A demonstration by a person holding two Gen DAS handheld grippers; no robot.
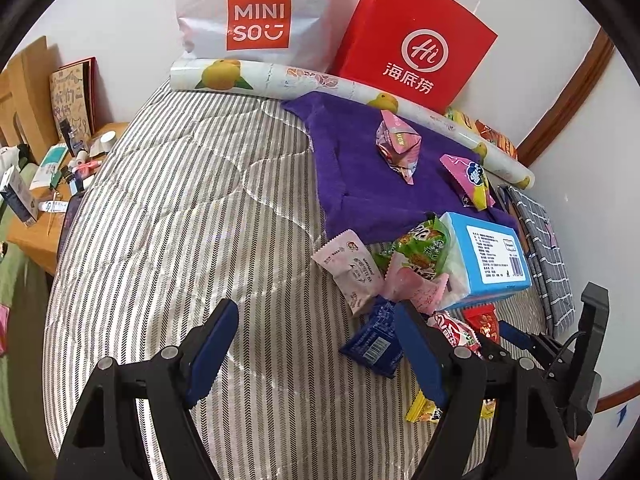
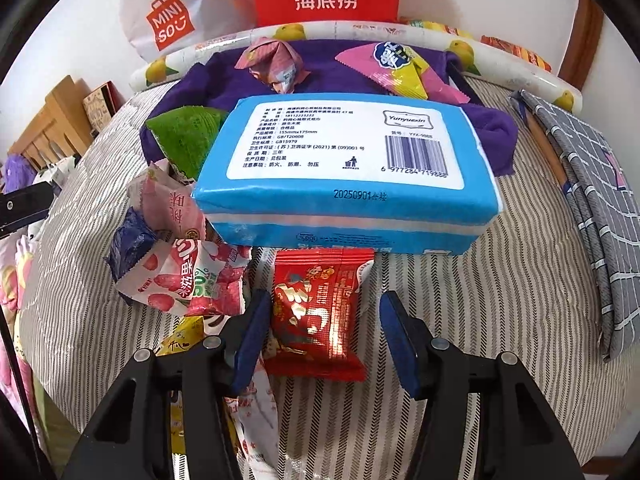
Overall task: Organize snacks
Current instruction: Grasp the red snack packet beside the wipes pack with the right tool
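Striped quilt (image 2: 460,320) on a bed against a white wall; a red paper bag (image 1: 416,40) and a white shopping bag (image 1: 256,8) stood at the far edge, behind a long fruit-printed roll (image 1: 280,78). A purple cloth (image 1: 368,168) lay near the roll with two pink packets on it.

The snacks lay heaped just in front of the cloth, around a blue tissue pack (image 2: 344,176). A red snack packet (image 2: 320,316) lay flat on the quilt, its far end tucked under the tissue pack.

Right gripper (image 2: 324,336) pointed steeply down over the red packet, jaws closing, the packet between them. The left pad looked close against the packet's edge; the right pad stood clear, so no grip yet.

Left gripper (image 1: 316,348) hung half open over bare quilt, holding nothing, a dark blue packet (image 1: 376,340) just beside its right finger.

Judgement: centre the jaws on the packet, pinch across its width, then draw it back toward the camera before lifting, so the tissue pack does not tip.
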